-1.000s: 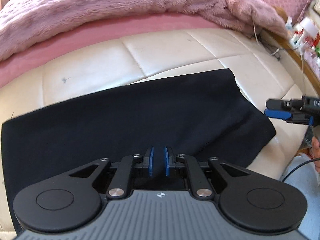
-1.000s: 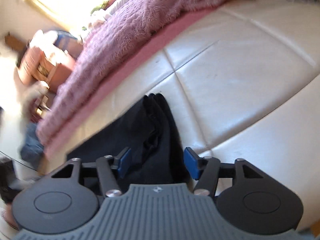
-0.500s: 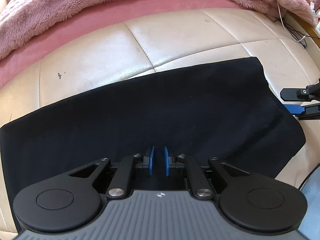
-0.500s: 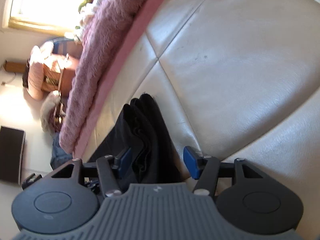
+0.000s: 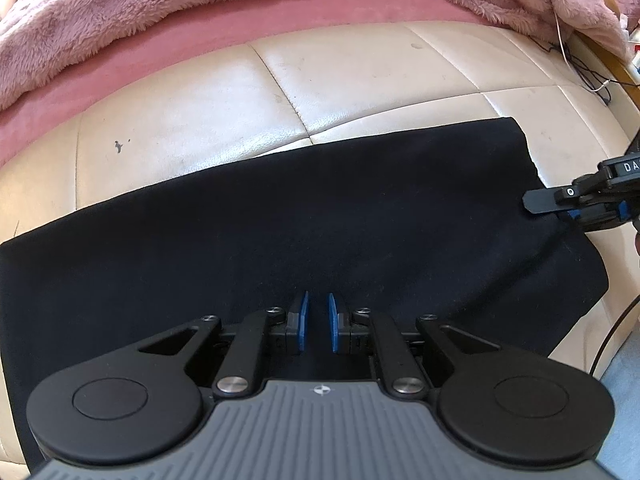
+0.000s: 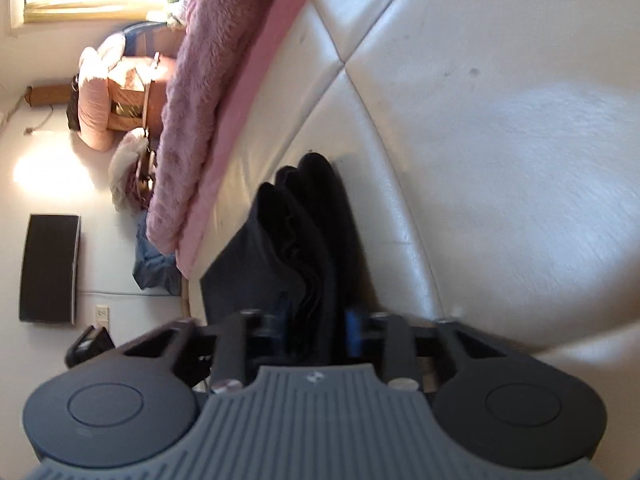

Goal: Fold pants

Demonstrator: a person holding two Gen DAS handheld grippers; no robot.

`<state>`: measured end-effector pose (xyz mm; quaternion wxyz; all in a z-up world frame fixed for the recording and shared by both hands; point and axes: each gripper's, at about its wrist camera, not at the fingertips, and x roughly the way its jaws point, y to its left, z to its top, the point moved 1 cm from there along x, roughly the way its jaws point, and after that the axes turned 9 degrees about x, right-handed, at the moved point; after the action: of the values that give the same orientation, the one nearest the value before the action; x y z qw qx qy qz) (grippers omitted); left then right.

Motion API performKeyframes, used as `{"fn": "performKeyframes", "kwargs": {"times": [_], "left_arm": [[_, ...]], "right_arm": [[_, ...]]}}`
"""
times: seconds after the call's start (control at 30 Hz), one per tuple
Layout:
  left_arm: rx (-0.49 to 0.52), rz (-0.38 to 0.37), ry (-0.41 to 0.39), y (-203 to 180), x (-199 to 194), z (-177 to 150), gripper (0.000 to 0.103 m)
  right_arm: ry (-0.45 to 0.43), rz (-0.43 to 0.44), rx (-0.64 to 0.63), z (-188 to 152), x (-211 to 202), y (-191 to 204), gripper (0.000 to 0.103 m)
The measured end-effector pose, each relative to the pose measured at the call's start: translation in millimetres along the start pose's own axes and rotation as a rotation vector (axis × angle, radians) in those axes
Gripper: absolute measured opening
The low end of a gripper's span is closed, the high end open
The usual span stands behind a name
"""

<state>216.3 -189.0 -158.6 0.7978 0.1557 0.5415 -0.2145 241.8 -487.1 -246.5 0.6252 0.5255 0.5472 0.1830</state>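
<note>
The pants (image 5: 304, 216), black and folded into a long flat band, lay across a cream quilted cushion (image 5: 192, 128), running from the left edge of the left wrist view to its right side, where their end dropped at a slant toward the cushion's near edge. Behind the cushion ran a pink sheet (image 5: 256, 28) and, over it, a fluffy pink blanket (image 5: 120, 4). The left gripper (image 5: 318, 322) pointed steeply down over the near long edge of the pants, its blue pads (image 5: 304, 320) set narrow with a slim gap between them; dark cloth filled that gap, but whether the pads pinched it or merely hovered just above could not be told. At the right end of the pants the right gripper (image 5: 560, 210) came in from the side, and its tip lay against the cloth's edge. In the right wrist view that gripper (image 6: 318, 334) was closing, its jaws drawn in on a bunched stack of the pants' layers (image 6: 304, 240), which stood between the two blue pads (image 6: 353, 334) and fanned out beyond them over the cushion (image 6: 500, 140). The blanket (image 6: 192, 92) hung down along the left, with a lit floor and a dark flat panel (image 6: 50, 268) past it.
</note>
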Motion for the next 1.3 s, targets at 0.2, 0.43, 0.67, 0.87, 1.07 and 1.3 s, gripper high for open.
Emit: {"fn": "performKeyframes", "kwargs": {"times": [0.2,0.43,0.67,0.87,1.07,1.3], "left_arm": [[0.034,-0.022,-0.074,3.5,-11.7,-2.4,0.012],[0.061,0.043,-0.164,46.3,-25.9,8.0,0.012],[0.211,0.050,-0.175,55.6,-1.0,23.6,0.012],[0.276,0.048,-0.200,50.1,18.5,31.9,0.012],[0.207,-0.017,-0.242,61.0,-3.0,19.9,0.012],[0.230,-0.119,-0.208,49.4,-29.7,-35.2,0.012]], "right_arm": [[-0.017,-0.012,-0.016,-2.6,-0.4,7.4,0.013],[-0.061,-0.083,-0.114,-18.8,-25.1,66.9,0.011],[-0.081,-0.155,-0.214,-40.5,-31.0,137.7,0.011],[-0.080,-0.200,-0.259,-56.6,-29.2,181.4,0.011],[-0.096,-0.243,-0.293,-65.2,-26.5,209.8,0.011],[-0.116,-0.218,-0.307,-73.9,-19.9,230.9,0.011]]}}
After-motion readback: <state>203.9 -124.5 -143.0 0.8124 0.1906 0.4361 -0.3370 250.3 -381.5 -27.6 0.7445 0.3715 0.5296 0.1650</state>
